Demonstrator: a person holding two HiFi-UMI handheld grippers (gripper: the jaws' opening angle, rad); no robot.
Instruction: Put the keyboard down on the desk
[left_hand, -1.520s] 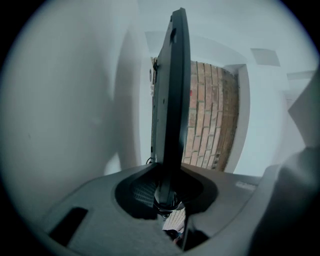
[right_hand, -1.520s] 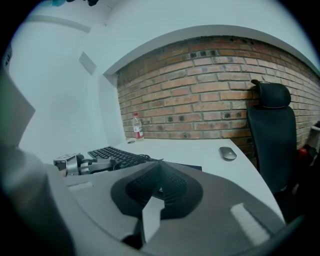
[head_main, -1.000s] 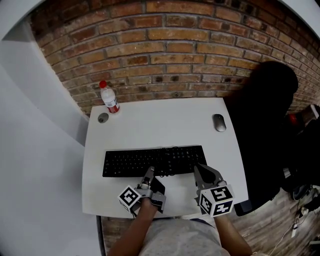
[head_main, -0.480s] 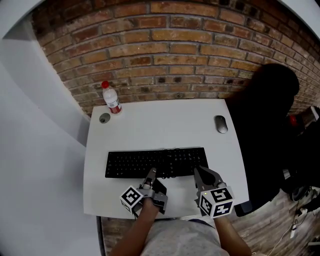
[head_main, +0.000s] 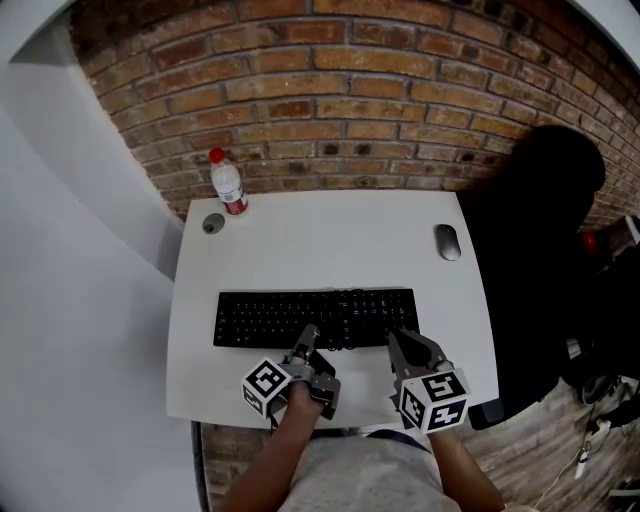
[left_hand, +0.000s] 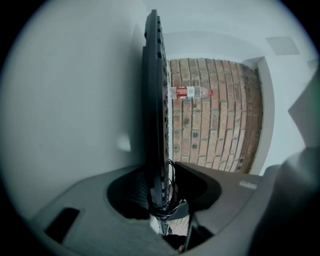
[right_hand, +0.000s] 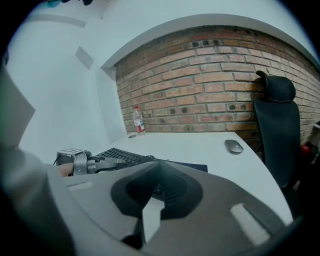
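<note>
Well, the keyboard (head_main: 300, 316) lies on the white tabletop (head_main: 330, 245) just ahead of both tongs. Its long near edge runs from one pair of tips across to the other, so I judge the set-down itself as all but done.

My left tongs (left_hand: 165, 196) are rolled onto their side so that one jaw goes under that thin near edge and the other over the keys. The left gripper view shows the edge and a loop of black cable (left_hand: 171, 172) between the jaws. The jaws are opening, with a gap on the key side, so they are letting go rather than gripping. That fits: the tabletop carries the board, so the grip has no work left.

My right tongs (right_hand: 156, 167) are clenched, jaws together with nothing between them. Their tips sit right at the keyboard's near edge toward its right end. Whether they touch it I cannot tell; I read them as a steadying stop.

Beyond the keyboard from the tongs, a water bottle (head_main: 228, 187) stands far left by the brick wall (head_main: 380, 110) and a mouse (head_main: 447, 241) lies far right. Both are well apart from the board, so nothing crowds it.

The risk I see is the cable catching a jaw when I draw the left tongs back.
</note>
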